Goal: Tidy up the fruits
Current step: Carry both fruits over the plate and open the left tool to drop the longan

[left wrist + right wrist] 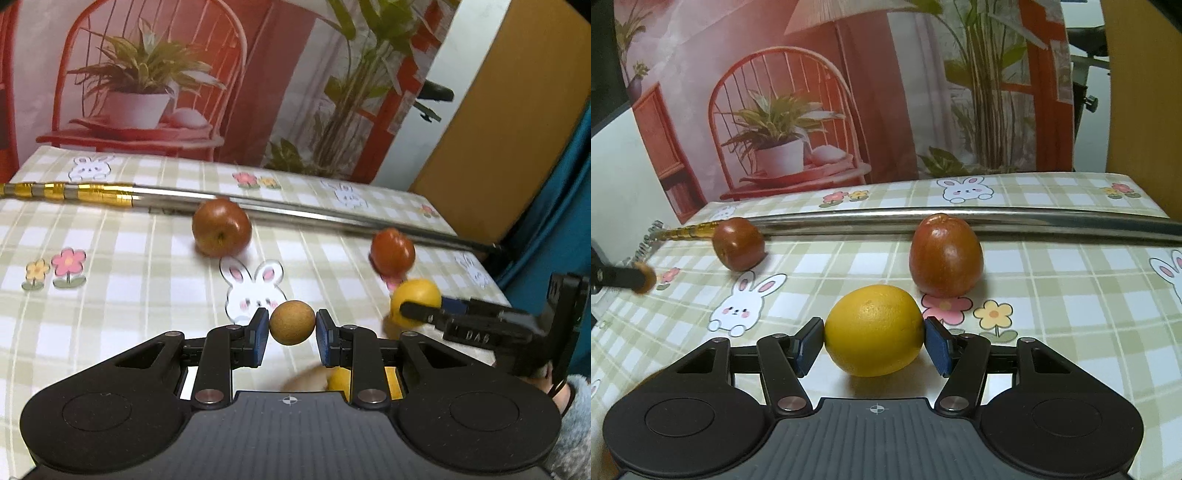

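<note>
My left gripper (292, 325) is shut on a small round tan-brown fruit (292, 322), held over the checked tablecloth. My right gripper (875, 338) is shut on a yellow orange (874, 330); in the left wrist view it shows at the right (415, 306) with the orange (415, 295) in its fingers. Two red-brown apples lie on the cloth: one at the left (221, 228) (738, 243), one at the right (392, 252) (945, 255). A yellow and pale blurred thing (338, 380) lies under my left gripper, mostly hidden.
A long metal rod (258, 206) with a gold-banded handle (66, 192) lies across the back of the table (960, 218). A printed backdrop (184, 74) stands behind. The table's right edge (491, 273) drops to a blue cloth (554, 221).
</note>
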Action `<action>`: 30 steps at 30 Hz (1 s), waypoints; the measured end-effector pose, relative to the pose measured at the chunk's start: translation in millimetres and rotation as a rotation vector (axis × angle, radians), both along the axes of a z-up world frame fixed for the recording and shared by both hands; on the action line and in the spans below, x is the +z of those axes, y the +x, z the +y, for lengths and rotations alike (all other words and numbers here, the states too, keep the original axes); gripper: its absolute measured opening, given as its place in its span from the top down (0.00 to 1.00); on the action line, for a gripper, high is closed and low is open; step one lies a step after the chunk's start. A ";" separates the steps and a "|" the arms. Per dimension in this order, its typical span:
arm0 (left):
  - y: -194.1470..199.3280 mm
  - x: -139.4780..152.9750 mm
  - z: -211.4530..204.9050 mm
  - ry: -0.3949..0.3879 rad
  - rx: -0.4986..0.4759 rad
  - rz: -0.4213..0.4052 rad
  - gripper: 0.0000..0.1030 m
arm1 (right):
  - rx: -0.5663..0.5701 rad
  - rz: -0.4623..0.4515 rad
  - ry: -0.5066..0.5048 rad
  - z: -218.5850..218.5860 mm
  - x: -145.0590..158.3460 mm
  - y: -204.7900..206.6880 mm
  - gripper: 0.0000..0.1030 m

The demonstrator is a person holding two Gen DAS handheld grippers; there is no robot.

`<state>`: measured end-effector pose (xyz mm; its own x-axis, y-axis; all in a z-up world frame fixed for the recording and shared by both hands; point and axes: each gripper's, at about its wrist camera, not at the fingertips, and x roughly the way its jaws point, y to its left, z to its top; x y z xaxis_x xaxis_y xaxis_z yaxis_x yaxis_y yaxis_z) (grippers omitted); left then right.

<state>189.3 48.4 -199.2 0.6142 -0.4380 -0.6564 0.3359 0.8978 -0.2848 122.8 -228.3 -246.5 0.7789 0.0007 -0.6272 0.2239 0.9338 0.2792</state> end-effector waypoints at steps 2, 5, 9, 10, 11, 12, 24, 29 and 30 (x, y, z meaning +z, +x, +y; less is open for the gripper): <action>-5.1 -3.4 -4.0 0.017 -0.013 -0.002 0.72 | 0.004 -0.009 -0.001 5.3 4.8 -7.7 0.46; -8.3 -10.3 -11.2 0.024 -0.039 0.009 0.72 | 0.017 -0.021 -0.016 15.2 12.1 -18.0 0.46; -13.4 -23.2 -19.8 0.040 -0.069 0.035 0.72 | 0.029 -0.034 -0.025 23.1 20.2 -30.1 0.46; -15.1 -26.7 -22.2 0.047 -0.074 0.040 0.72 | 0.030 -0.036 -0.024 23.9 21.7 -32.7 0.46; -15.5 -29.2 -23.7 0.051 -0.076 0.045 0.72 | 0.030 -0.038 -0.022 24.4 23.2 -35.4 0.46; -15.5 -31.7 -24.6 0.056 -0.076 0.051 0.72 | 0.028 -0.039 -0.021 25.0 24.3 -37.4 0.46; -17.9 -48.6 -30.3 0.108 -0.083 0.093 0.72 | 0.031 -0.035 -0.005 31.0 26.7 -51.3 0.46; -20.3 -43.2 -28.9 0.109 -0.065 0.077 0.72 | 0.039 -0.036 -0.003 35.4 28.6 -52.9 0.46; -21.9 -40.3 -27.9 0.108 -0.060 0.070 0.72 | 0.040 -0.037 -0.003 36.2 29.7 -53.7 0.46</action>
<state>167.4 20.4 -239.5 0.5403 -0.3975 -0.7417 0.3728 0.9032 -0.2125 69.1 -192.1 -216.8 0.8010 0.0301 -0.5979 0.1763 0.9425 0.2837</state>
